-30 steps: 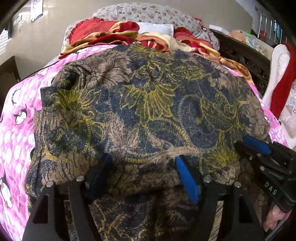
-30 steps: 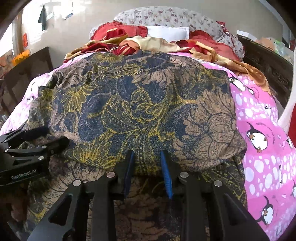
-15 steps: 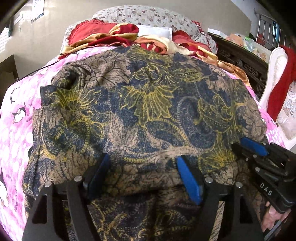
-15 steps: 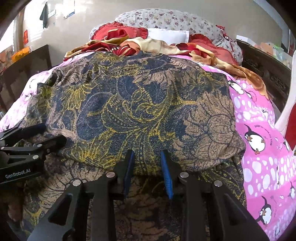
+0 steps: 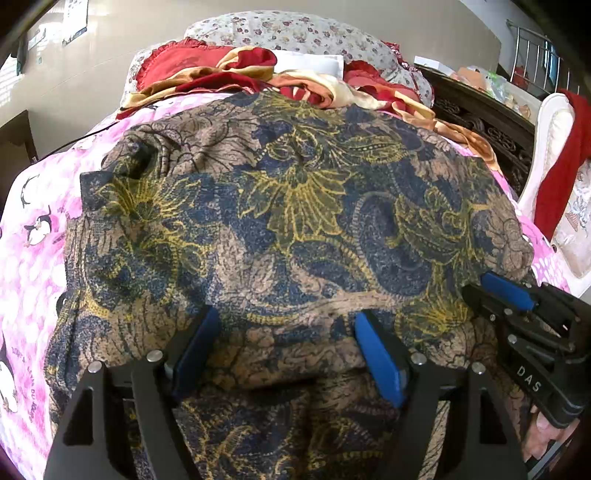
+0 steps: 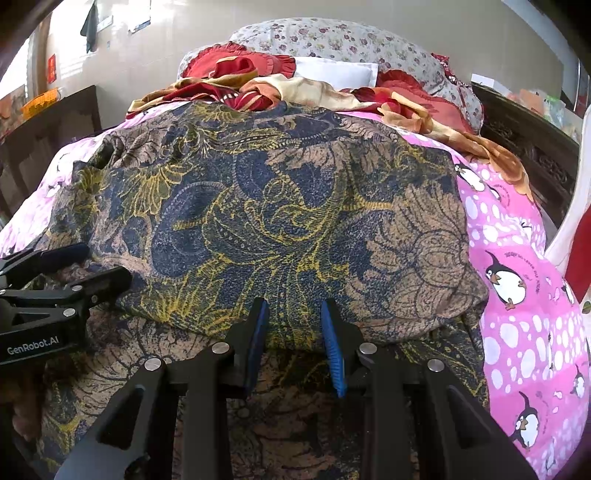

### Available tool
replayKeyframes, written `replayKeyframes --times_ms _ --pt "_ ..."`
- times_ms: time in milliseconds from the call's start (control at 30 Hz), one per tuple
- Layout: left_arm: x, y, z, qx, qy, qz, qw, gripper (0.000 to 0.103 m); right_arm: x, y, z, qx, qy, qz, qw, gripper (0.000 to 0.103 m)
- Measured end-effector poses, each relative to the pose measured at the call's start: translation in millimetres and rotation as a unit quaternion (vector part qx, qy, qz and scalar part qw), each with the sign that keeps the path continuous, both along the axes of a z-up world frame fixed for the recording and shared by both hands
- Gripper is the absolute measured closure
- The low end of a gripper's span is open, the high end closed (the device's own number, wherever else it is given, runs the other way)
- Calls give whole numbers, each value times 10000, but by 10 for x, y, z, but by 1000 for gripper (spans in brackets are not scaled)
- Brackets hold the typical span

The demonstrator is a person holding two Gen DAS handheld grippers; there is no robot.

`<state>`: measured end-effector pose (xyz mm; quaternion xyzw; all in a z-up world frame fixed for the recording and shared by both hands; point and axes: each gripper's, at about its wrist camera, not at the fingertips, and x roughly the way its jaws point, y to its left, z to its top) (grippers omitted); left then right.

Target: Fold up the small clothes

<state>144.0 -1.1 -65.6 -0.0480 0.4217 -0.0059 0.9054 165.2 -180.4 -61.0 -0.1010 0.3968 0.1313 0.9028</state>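
Your left wrist camera sits low and close over the near fold of the patterned cloth, facing up the bed toward the pillows. Your right wrist camera looks the same way from just beside it, equally near. Both views share the cloth, the pink penguin sheet and the pillows. Each view catches the other gripper at its edge.

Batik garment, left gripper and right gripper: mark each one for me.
batik garment (image 6: 295,221): right wrist view, middle of the folded top layer.
left gripper (image 5: 286,343): left wrist view, midway between its blue-padded fingertips.
right gripper (image 6: 293,325): right wrist view, midway between its fingertips.
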Motion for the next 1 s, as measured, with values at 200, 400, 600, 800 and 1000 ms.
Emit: replayKeyframes --times_ms 200,400,600,800,1000 --pt "3 -2 -2 31 -2 10 10000 23 17 -24 -7 108 52 -2 9999 87" --pt "2 -5 -1 1 -7 13 10000 23 -1 -5 -3 -26 -19 -20 10000 87" --pt "3 -10 -1 -14 -8 18 10000 23 -10 27 -7 -165 -68 -26 9998 87" --pt "20 -6 -10 15 8 20 10000 22 -10 25 -9 -93 -39 -23 9999 87" --pt "20 -8 -11 14 7 23 10000 22 4 -15 -11 69 27 -17 10000 87"
